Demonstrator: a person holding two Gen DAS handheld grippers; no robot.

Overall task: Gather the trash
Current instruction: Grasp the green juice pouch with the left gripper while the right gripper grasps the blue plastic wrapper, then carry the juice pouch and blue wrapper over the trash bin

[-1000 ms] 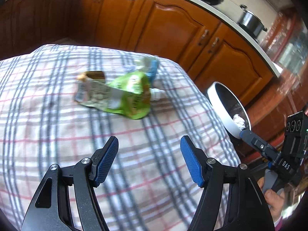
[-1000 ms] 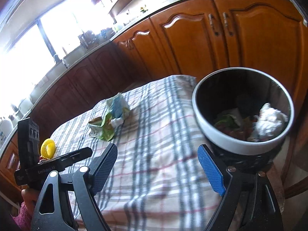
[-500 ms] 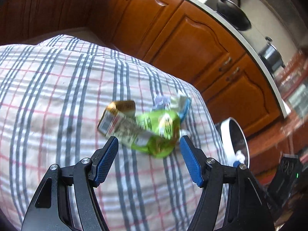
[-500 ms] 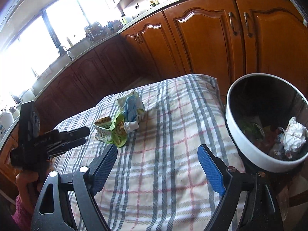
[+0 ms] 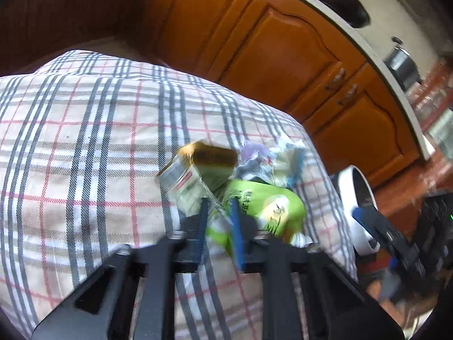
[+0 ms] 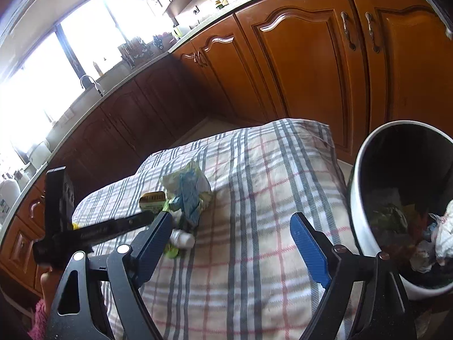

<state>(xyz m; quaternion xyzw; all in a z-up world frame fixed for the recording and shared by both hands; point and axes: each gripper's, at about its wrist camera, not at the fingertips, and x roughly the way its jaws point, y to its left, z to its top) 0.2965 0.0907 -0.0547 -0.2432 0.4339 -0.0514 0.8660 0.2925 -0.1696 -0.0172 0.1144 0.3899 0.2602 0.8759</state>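
Observation:
A pile of trash lies on the checked tablecloth [image 5: 85,130]: a green snack wrapper [image 5: 266,206], a gold and silver carton [image 5: 195,170] and a crumpled blue and white bag [image 5: 271,158]. My left gripper [image 5: 219,209] is shut on the near edge of the green wrapper. In the right wrist view the blue and white bag [image 6: 188,189] shows, with my left gripper [image 6: 141,218] reaching into the pile. My right gripper [image 6: 232,235] is open and empty above the cloth, left of the white bin [image 6: 359,215], which holds trash.
Wooden kitchen cabinets [image 6: 305,65] run behind the table. The bin [image 5: 346,195] stands off the table's right edge. Pots [image 5: 402,65] sit on the counter. A small white bottle [image 6: 182,238] lies beside the pile.
My left gripper has moved forward to the pile and closed on the green wrapper. My right gripper has drifted left, away from the bin, and stays open.

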